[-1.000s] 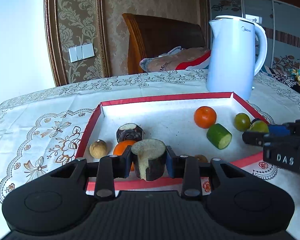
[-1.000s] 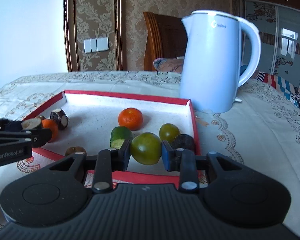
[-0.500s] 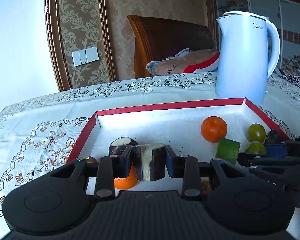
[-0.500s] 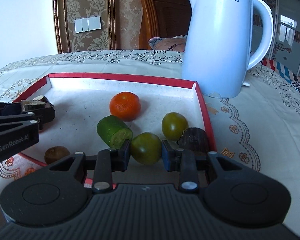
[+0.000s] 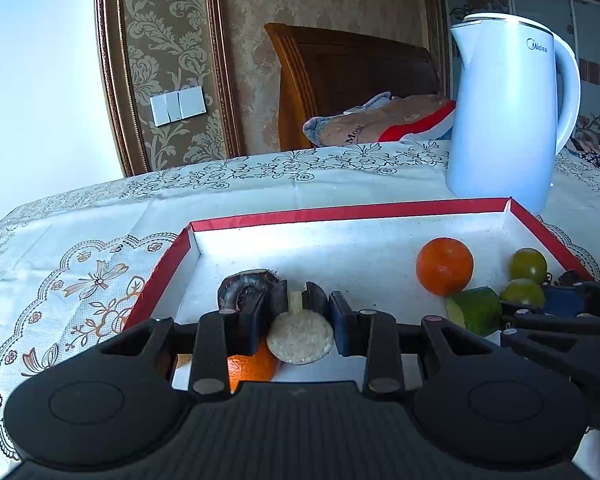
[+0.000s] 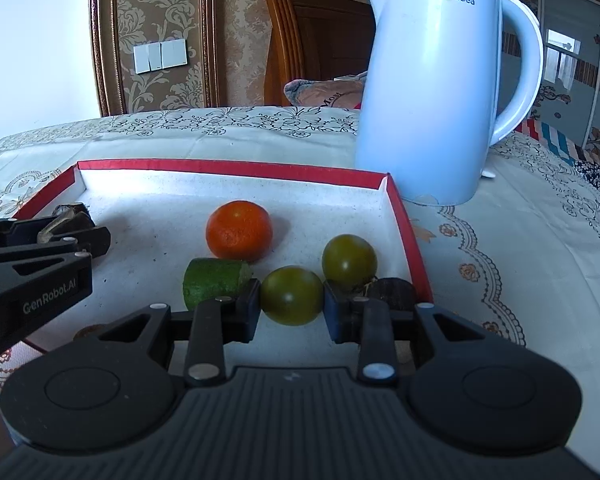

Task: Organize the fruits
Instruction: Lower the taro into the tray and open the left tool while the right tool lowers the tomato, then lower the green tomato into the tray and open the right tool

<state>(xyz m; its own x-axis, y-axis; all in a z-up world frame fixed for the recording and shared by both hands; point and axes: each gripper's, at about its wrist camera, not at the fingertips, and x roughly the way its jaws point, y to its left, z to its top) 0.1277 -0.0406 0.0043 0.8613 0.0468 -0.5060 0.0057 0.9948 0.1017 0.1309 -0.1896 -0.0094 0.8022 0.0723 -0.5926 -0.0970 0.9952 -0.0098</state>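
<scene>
A red-rimmed white tray (image 5: pixel 340 211) (image 6: pixel 236 168) holds the fruit. My left gripper (image 5: pixel 296 322) is shut on a dark-skinned cut piece (image 5: pixel 300 336), tilted so its pale cut face points at the camera, low over the tray's front left. A second dark piece (image 5: pixel 244 286) and an orange (image 5: pixel 252 368) lie by it. My right gripper (image 6: pixel 290 308) is shut on a green tomato (image 6: pixel 292 294) low over the tray's front right. Beside it lie a cucumber chunk (image 6: pixel 214 282), an orange (image 6: pixel 239 236), another green tomato (image 6: pixel 349 260) and a dark piece (image 6: pixel 392 292).
A tall white kettle (image 5: pixel 508 120) (image 6: pixel 436 92) stands on the patterned tablecloth (image 5: pixel 80 248) just behind the tray's far right corner. A wooden chair (image 5: pixel 340 76) with a cushion is beyond the table. A small brown fruit (image 6: pixel 88 330) shows at the tray's front edge.
Both grippers have moved forward and down into the tray with their fruit. The dark piece in the left gripper has tipped, its cut face now toward the camera.
</scene>
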